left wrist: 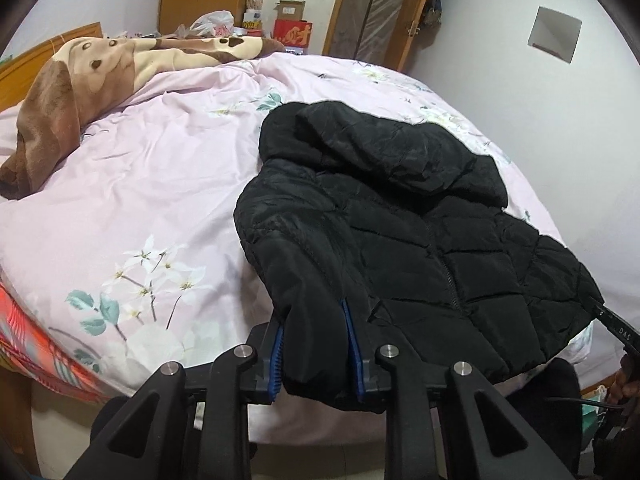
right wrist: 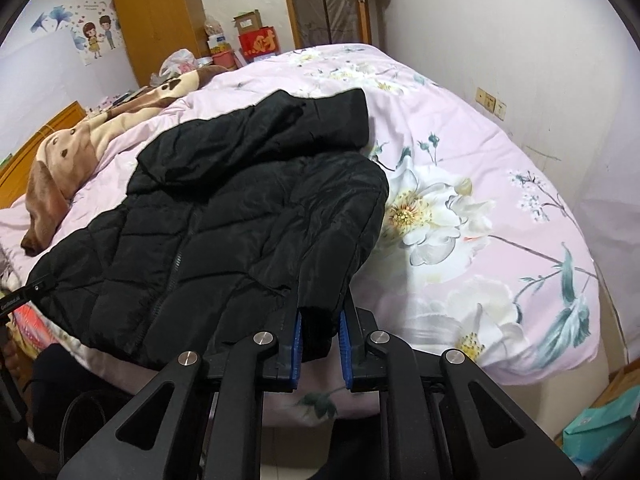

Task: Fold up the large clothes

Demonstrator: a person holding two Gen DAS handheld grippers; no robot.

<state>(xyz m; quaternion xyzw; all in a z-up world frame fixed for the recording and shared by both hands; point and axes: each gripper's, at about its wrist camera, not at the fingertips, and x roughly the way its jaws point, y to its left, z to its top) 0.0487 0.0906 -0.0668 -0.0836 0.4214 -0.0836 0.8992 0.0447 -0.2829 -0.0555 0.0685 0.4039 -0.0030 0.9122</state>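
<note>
A black quilted hooded jacket (left wrist: 420, 216) lies front up on the pink floral bed cover (left wrist: 160, 184), hood toward the far side, hem at the near bed edge. My left gripper (left wrist: 314, 344) is shut on the jacket's left sleeve cuff, which hangs between the blue pads (left wrist: 276, 354). In the right wrist view the jacket (right wrist: 208, 216) fills the left half, and my right gripper (right wrist: 320, 332) is shut on the other sleeve cuff at the near edge of the cover (right wrist: 480, 184). The right gripper's tip shows at the jacket's far corner in the left wrist view (left wrist: 616, 330).
A brown and cream dog-print blanket (left wrist: 76, 92) lies bunched at the bed's head end by the wooden headboard (left wrist: 24, 64). Boxes and bags (left wrist: 288, 28) stand beyond the bed next to a wardrobe (right wrist: 160, 16). A white wall (right wrist: 520, 40) runs along the bed's right side.
</note>
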